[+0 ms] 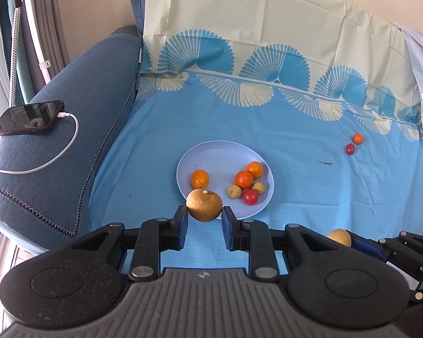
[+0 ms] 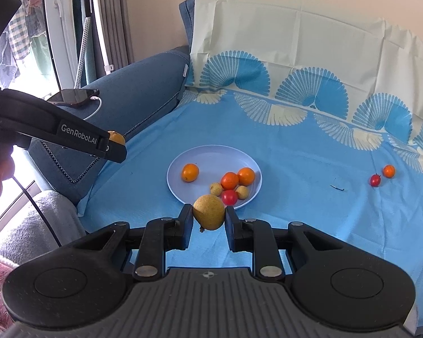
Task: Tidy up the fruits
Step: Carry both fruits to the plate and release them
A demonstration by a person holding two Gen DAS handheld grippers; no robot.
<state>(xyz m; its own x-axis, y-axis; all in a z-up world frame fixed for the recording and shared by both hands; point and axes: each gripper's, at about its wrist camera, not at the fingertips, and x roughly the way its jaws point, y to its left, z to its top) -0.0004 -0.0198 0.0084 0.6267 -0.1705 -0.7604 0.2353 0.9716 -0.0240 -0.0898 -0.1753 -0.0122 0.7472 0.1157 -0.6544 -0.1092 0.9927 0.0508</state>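
Each gripper clamps a brown fruit between its fingers, above the near edge of the plate (image 1: 208, 152). The left gripper (image 1: 204, 217) holds the round fruit (image 1: 204, 205); its side reads "GenRobot.AI" in the right wrist view. The right gripper (image 2: 208, 219) holds the pear (image 2: 209, 211). On the plate lie three oranges (image 1: 200, 178), two small yellow fruits and a tomato (image 1: 250, 196). Another tomato (image 1: 350, 148) and small orange (image 1: 357, 138) touch on the blue sheet (image 1: 310, 186), well apart from the plate. A phone (image 1: 28, 118) is plugged into a cable on the sofa arm.

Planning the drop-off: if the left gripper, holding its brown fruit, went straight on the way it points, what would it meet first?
Probably the plate, with the lone orange first in line. The left gripper seems raised, so its brown fruit might pass over.
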